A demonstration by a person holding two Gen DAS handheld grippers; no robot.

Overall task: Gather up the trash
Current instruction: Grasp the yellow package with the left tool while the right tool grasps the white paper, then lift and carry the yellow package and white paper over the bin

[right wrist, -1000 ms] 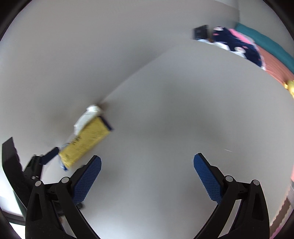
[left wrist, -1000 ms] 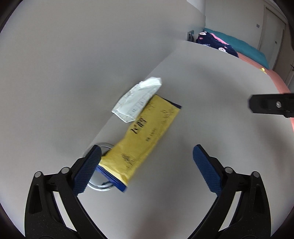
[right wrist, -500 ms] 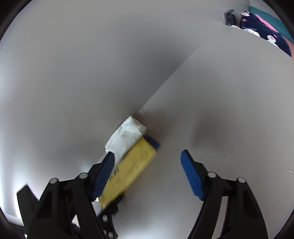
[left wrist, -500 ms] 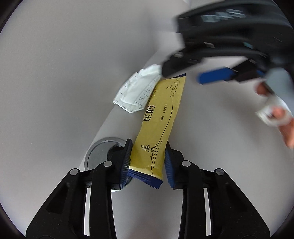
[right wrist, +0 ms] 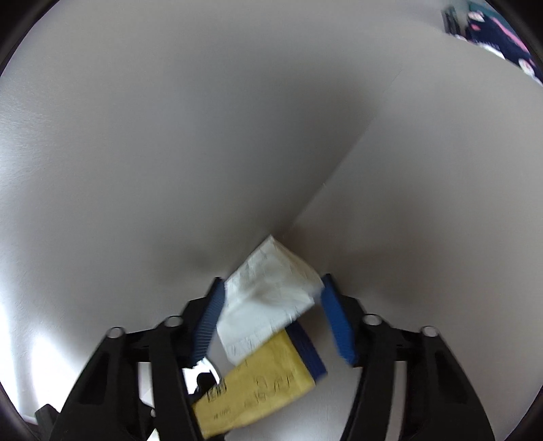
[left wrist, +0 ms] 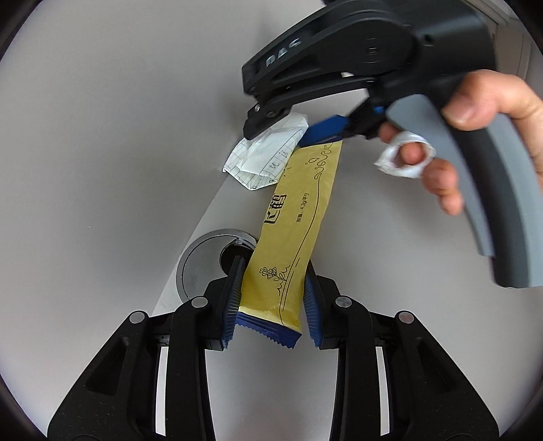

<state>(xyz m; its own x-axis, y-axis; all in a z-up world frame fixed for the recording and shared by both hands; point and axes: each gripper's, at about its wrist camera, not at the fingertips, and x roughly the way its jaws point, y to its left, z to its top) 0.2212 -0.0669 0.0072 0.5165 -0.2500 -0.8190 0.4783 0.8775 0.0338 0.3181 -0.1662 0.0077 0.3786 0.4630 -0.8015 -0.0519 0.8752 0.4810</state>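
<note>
A long yellow snack wrapper (left wrist: pixel 292 234) with blue ends lies on the white table against the wall. My left gripper (left wrist: pixel 271 305) is shut on its near end. A crumpled piece of lined white paper (left wrist: pixel 268 156) lies at the wrapper's far end, by the wall. In the right wrist view the paper (right wrist: pixel 268 298) sits between the blue pads of my right gripper (right wrist: pixel 275 312), whose jaws stand close around it with small gaps. The wrapper (right wrist: pixel 258 386) shows below it. My right gripper (left wrist: pixel 281 125) reaches down over the paper in the left wrist view.
A round metal cable grommet (left wrist: pixel 210 261) is set in the table just left of my left gripper. The white wall (right wrist: pixel 203 135) meets the table right behind the trash. A bed with dark and teal bedding (right wrist: pixel 492 30) lies far off at the right.
My left gripper closed on the near end of the yellow wrapper. My right gripper swung in from the right, came down over the white paper and narrowed around it.
</note>
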